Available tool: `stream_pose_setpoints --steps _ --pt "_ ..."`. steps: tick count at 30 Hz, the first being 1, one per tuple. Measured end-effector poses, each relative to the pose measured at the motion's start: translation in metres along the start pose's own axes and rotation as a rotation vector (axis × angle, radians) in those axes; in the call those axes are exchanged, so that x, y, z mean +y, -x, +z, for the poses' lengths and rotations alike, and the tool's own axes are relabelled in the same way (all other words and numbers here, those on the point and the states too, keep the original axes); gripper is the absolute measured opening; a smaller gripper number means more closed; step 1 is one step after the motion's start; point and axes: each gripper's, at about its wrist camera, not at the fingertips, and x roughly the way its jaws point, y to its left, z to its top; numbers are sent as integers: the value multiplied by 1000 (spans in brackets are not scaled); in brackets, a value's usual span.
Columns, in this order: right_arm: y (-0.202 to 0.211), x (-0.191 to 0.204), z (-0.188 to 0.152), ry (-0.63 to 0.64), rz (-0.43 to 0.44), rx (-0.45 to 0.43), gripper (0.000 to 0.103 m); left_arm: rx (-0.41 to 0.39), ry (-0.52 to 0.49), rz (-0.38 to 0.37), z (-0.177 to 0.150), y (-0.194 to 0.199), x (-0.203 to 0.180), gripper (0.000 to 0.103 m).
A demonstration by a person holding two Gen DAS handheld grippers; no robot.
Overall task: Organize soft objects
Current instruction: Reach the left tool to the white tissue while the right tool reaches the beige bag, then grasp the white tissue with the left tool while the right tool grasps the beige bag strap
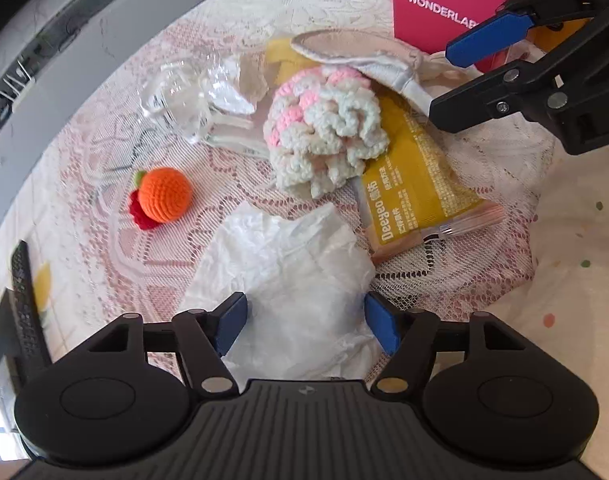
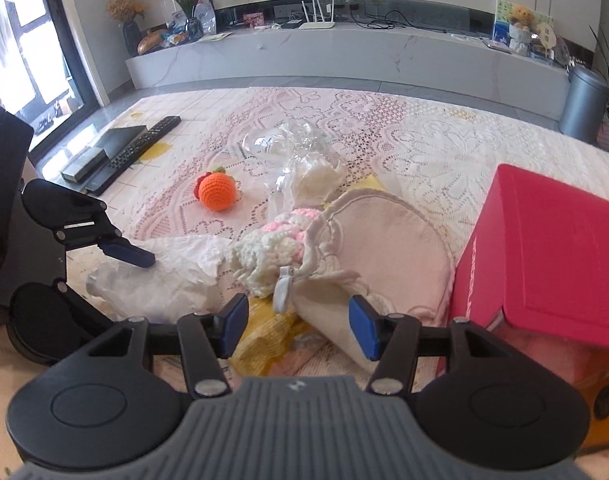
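My left gripper points down over a crumpled white tissue, which lies between its open blue pads without being pressed. Beyond it sit a pink-and-white crocheted piece and an orange crocheted ball. A pale cloth bib lies partly over the crocheted piece. My right gripper stands open over the bib's folded white corner and a yellow wipes packet. The right pad is close to the cloth and the left pad is apart from it.
A pink box stands close on the right, next to the right gripper. Clear plastic wrap lies behind the ball. A remote and a flat black box rest at the far left of the lace-covered table.
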Motion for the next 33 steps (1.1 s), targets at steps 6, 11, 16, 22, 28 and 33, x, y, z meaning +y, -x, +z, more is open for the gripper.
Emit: stream_pose_setpoints --steps 6,11,16,22,28,33 --pt "-11 -4 1 11 4 19 56 5 67 -47 1 -11 13 92" --pt "-16 -3 1 27 9 26 58 -5 155 -92 -4 -11 26 79" --pt "-22 -1 2 52 -2 18 61 -34 209 -46 -8 -4 30 42" --pt "-27 -2 -1 65 -33 -3 60 -115 299 40 -10 20 31 21" --pt "-24 4 -2 134 -123 -62 60 -248 522 57 -9 61 37 21" --pt "-35 -4 1 90 -94 -33 43 -314 609 40 -4 72 26 21"
